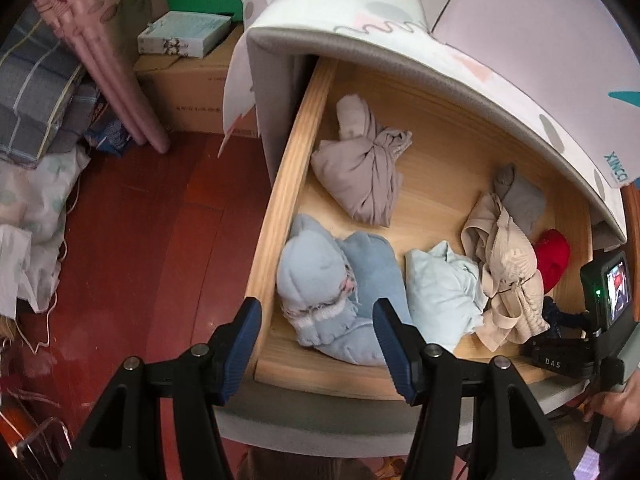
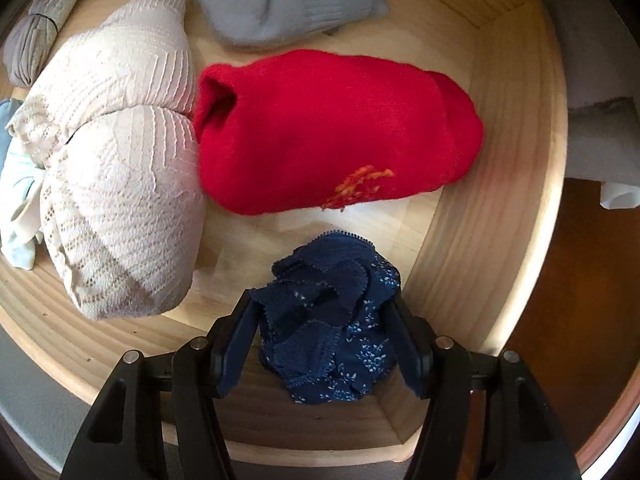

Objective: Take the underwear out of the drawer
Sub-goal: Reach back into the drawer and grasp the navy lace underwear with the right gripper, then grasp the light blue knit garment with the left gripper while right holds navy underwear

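From the left wrist view, "XINCO" reads in teal on the patterned cover at the right edge and "DAS" on the right gripper [image 1: 560, 356] at lower right, while the left gripper [image 1: 316, 348] points steeply down at the bottom of the frame, fingers half apart and empty, straddling the wooden drawer's [image 1: 280, 208] left wall above a pale blue bundle [image 1: 340, 288]. From the right wrist view, the navy lace underwear [image 2: 332, 320] sits at lower centre in the drawer's front corner, between the right gripper's fingers [image 2: 236, 332], which flank it closely, though I cannot tell if they press; a red sock [image 2: 332, 132] and a cream lace garment [image 2: 120, 184] lie beyond.

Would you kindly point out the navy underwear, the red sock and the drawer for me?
navy underwear [image 2: 328, 320]: right wrist view, middle of the bundle.
red sock [image 2: 332, 132]: right wrist view, middle of its body.
drawer [image 1: 280, 216]: left wrist view, left wooden wall.
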`<action>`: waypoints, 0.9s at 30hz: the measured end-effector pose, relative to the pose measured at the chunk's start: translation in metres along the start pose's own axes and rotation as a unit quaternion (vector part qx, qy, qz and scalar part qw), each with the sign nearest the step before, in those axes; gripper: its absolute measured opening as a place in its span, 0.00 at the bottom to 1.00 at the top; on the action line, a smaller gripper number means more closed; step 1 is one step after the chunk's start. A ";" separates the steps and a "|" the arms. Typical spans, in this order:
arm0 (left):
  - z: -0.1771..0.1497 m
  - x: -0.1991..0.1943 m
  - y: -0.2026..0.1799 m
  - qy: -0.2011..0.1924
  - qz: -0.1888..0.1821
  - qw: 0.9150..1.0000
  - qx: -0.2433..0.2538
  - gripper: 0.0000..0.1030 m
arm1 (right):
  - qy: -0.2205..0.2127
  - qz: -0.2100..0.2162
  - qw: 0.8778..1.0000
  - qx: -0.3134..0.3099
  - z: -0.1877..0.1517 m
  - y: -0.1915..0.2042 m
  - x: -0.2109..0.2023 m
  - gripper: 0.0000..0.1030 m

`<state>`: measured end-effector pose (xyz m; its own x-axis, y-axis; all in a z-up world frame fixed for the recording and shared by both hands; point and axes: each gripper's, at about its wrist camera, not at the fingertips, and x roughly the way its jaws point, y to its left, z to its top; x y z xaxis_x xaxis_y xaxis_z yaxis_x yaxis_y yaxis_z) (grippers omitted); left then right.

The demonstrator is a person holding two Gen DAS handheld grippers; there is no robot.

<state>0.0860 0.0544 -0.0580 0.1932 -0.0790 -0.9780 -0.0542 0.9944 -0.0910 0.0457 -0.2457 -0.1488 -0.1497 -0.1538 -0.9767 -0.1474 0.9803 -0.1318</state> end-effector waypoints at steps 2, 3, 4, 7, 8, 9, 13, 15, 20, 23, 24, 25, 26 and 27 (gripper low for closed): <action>-0.001 0.001 -0.003 0.002 0.009 1.000 -0.003 0.58 | 0.002 0.007 1.000 -0.003 0.005 0.002 0.002 0.56; 0.000 0.001 -0.004 0.003 0.014 1.000 -0.004 0.58 | 0.001 0.007 1.000 -0.003 0.007 0.002 0.002 0.56; 0.000 0.001 -0.004 0.005 0.014 1.000 -0.005 0.58 | 0.001 0.007 1.000 -0.002 0.007 0.002 0.003 0.56; 0.001 0.003 -0.005 0.016 -0.004 1.000 -0.021 0.58 | -0.001 0.016 1.000 0.005 0.003 0.000 0.002 0.39; 0.002 0.004 -0.006 0.022 -0.011 0.999 -0.027 0.58 | 0.002 0.022 1.000 0.010 0.000 -0.006 -0.003 0.35; 0.001 0.005 -0.005 0.026 -0.017 0.999 -0.032 0.58 | 0.001 0.019 1.000 0.010 -0.002 -0.005 -0.003 0.34; 0.001 0.006 -0.008 0.032 -0.023 0.999 -0.033 0.58 | -0.002 0.022 0.999 0.025 -0.008 -0.009 0.000 0.31; 0.000 0.009 -0.008 0.037 -0.026 0.998 -0.038 0.58 | -0.003 0.021 0.999 0.037 -0.011 -0.011 0.001 0.29; 0.000 0.015 -0.006 0.052 -0.033 0.996 -0.059 0.58 | -0.004 0.030 0.997 0.068 -0.017 -0.025 0.002 0.27; -0.001 0.020 -0.005 0.058 -0.036 0.996 -0.064 0.58 | -0.006 0.038 0.995 0.091 -0.021 -0.036 0.004 0.26; -0.001 0.020 -0.005 0.059 -0.034 0.996 -0.064 0.58 | -0.006 0.044 0.994 0.103 -0.024 -0.040 0.005 0.26; -0.001 0.020 -0.005 0.059 -0.032 0.996 -0.063 0.58 | -0.007 0.049 0.992 0.113 -0.026 -0.045 0.005 0.25; 0.000 0.020 -0.005 0.059 -0.033 0.996 -0.063 0.58 | -0.009 0.053 0.991 0.122 -0.028 -0.048 0.005 0.25; 0.000 0.021 -0.005 0.059 -0.033 0.996 -0.064 0.58 | -0.012 0.057 0.990 0.130 -0.027 -0.054 0.004 0.25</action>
<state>0.0905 0.0474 -0.0784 0.0841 -0.1587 -0.9837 -0.1709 0.9703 -0.1712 0.0271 -0.3027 -0.1407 -0.1280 -0.0398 -0.9910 0.1270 0.9903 -0.0561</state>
